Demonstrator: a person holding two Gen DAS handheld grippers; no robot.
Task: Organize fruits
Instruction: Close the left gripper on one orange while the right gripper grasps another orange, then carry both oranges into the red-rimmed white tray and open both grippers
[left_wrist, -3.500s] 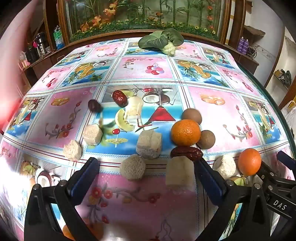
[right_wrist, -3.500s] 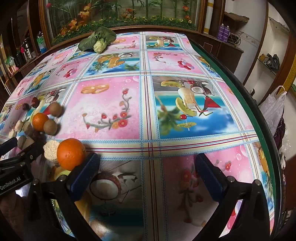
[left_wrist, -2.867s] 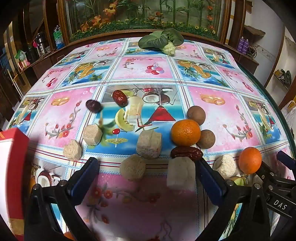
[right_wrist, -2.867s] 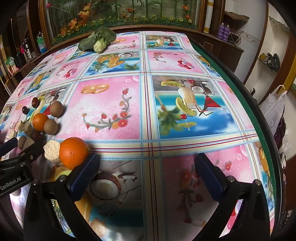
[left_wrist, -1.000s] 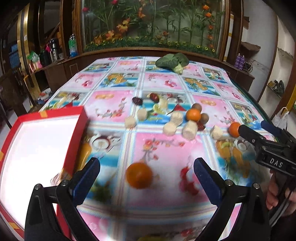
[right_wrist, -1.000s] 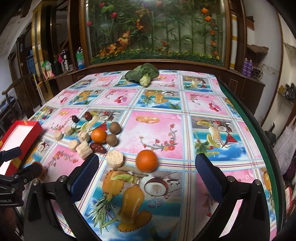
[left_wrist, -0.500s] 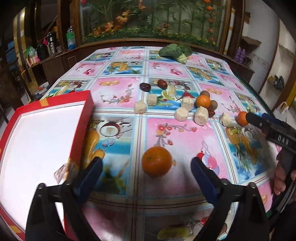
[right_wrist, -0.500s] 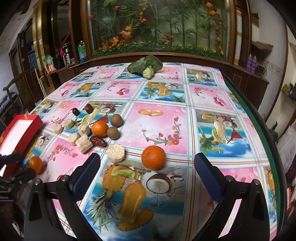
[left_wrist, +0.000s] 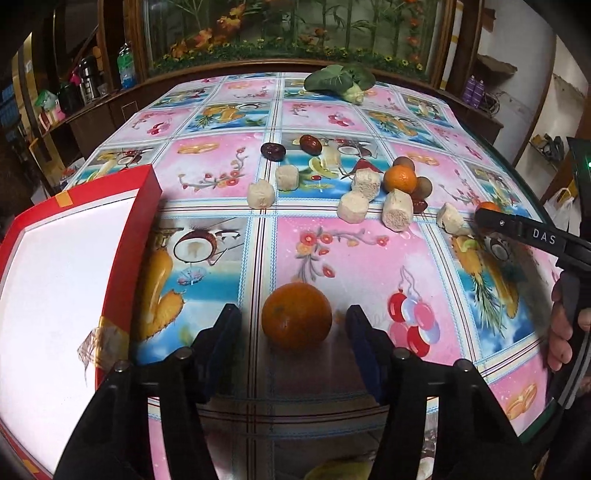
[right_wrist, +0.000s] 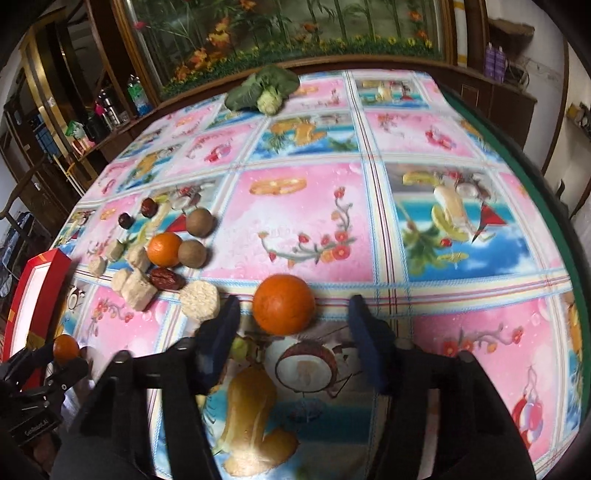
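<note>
1. Left wrist view: since half a second earlier, the blue pads of the left gripper (left_wrist: 293, 345) had drawn in from a wide spread, and the near orange (left_wrist: 296, 320) sat larger and lower in the picture, right between them. The jaws were closing, with a gap showing on each side of the fruit, so nothing was pinched yet.
2. The red box (left_wrist: 79, 291) lay just left of that gripper, its white inside bare. I judged it the place meant for the fruit, which would explain working beside it.
3. The near orange looked round, dull-skinned and firm, resting on the patterned tablecloth (left_wrist: 332, 258).
4. Right wrist view: against half a second earlier, the right gripper (right_wrist: 291, 330) had narrowed too and come nearer the second orange (right_wrist: 283, 303). Its jaws were closing around the fruit, daylight remaining on both sides.
5. That second orange sat just beside a pale cut chunk (right_wrist: 200, 300), apart from the cluster of a third orange (right_wrist: 164, 249), brown round fruits and red dates.
</note>
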